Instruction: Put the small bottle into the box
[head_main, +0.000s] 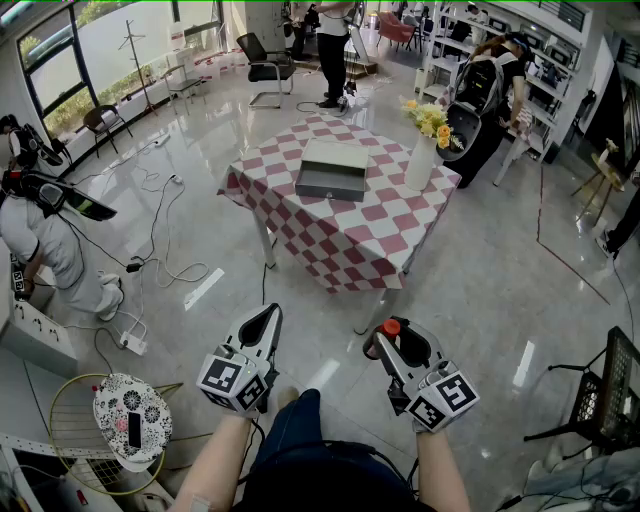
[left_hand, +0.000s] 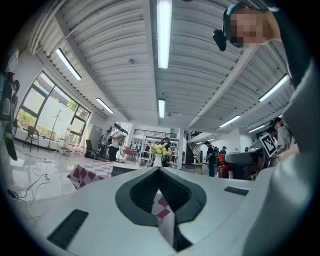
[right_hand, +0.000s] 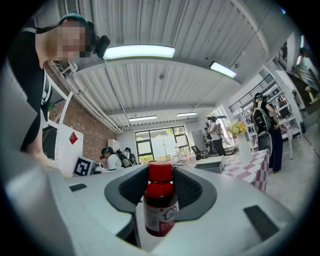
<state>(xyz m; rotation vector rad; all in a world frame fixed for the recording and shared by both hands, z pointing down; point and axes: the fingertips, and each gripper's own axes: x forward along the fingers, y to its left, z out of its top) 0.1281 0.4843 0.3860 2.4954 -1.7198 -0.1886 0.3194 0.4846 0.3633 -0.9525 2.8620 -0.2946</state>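
Two grippers hang low and near me, side by side above the glossy floor, both pointing level toward the far surface (head_main: 340, 240). My right gripper (head_main: 385, 338) has its fingers (right_hand: 202, 192) clamped on a small dark-red bottle (right_hand: 160, 205) with a red cap, which stands upright between them. My left gripper (head_main: 268, 318) carries nothing, and its fingers (left_hand: 100, 200) are pressed together at the tips. Well apart from both, on the surface draped in a red-and-white checked cloth, lies a grey rectangular box (head_main: 333, 168). A white vase of yellow flowers (head_main: 423, 150) stands just right of it.
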